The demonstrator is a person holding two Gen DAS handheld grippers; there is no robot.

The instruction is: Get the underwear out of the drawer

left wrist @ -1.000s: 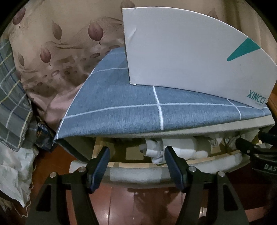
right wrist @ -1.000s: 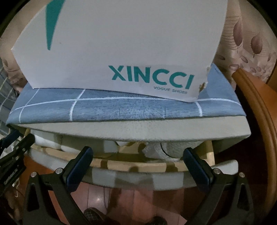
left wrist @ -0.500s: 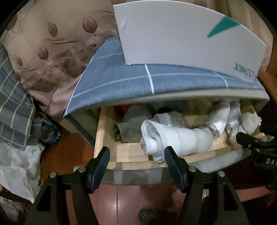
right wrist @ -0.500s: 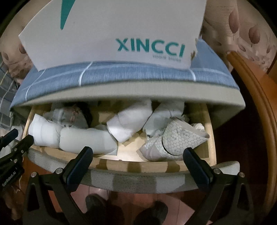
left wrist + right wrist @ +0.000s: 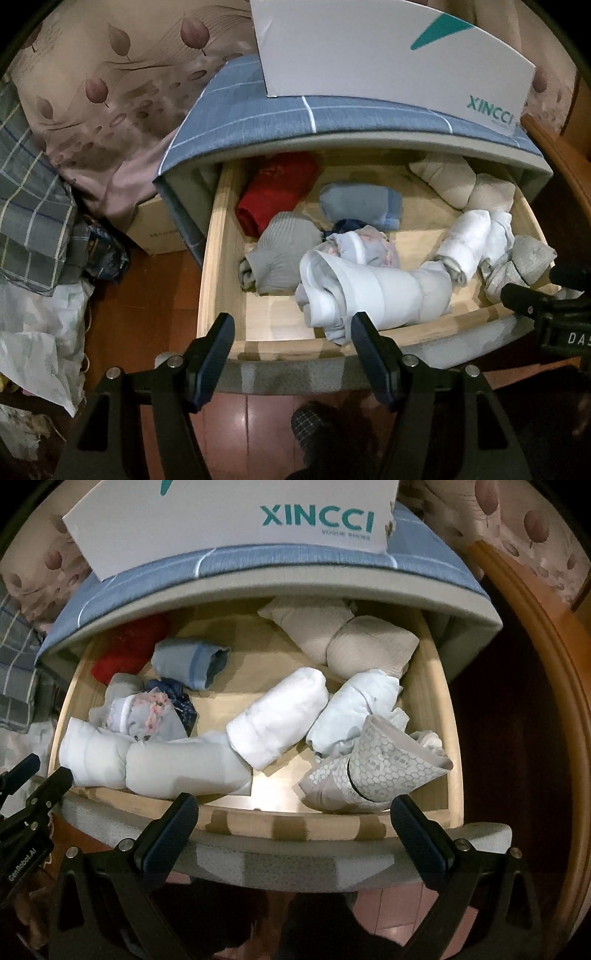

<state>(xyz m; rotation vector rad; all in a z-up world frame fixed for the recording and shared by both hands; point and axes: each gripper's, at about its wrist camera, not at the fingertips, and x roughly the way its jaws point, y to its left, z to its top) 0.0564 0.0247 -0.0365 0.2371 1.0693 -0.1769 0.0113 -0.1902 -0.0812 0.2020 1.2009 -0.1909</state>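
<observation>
The wooden drawer (image 5: 295, 349) stands pulled out, full of rolled underwear. In the left wrist view a white roll (image 5: 376, 295) lies nearest the front, with a grey roll (image 5: 284, 247), a red one (image 5: 277, 192) and a blue-grey one (image 5: 362, 206) behind. My left gripper (image 5: 292, 325) hangs open over the front rim, nothing between its fingers. The right wrist view shows a white roll (image 5: 280, 716), a pale grey roll (image 5: 184, 764) and a honeycomb-patterned piece (image 5: 376, 771). My right gripper (image 5: 294, 803) is open above the rim (image 5: 295, 827) and empty.
A white XINCCI shoe box (image 5: 388, 55) sits on the blue checked cabinet top (image 5: 258, 110). A leaf-print curtain (image 5: 110, 92), plaid cloth (image 5: 29, 184) and a cardboard box (image 5: 155, 225) crowd the left. A curved wooden frame (image 5: 535, 664) stands at the right. A person's foot (image 5: 314, 424) is on the floor below.
The drawer has slid out toward me from almost shut to wide open, baring the rolled garments. Both grippers drew back with it and now look more steeply down; both stayed open.
</observation>
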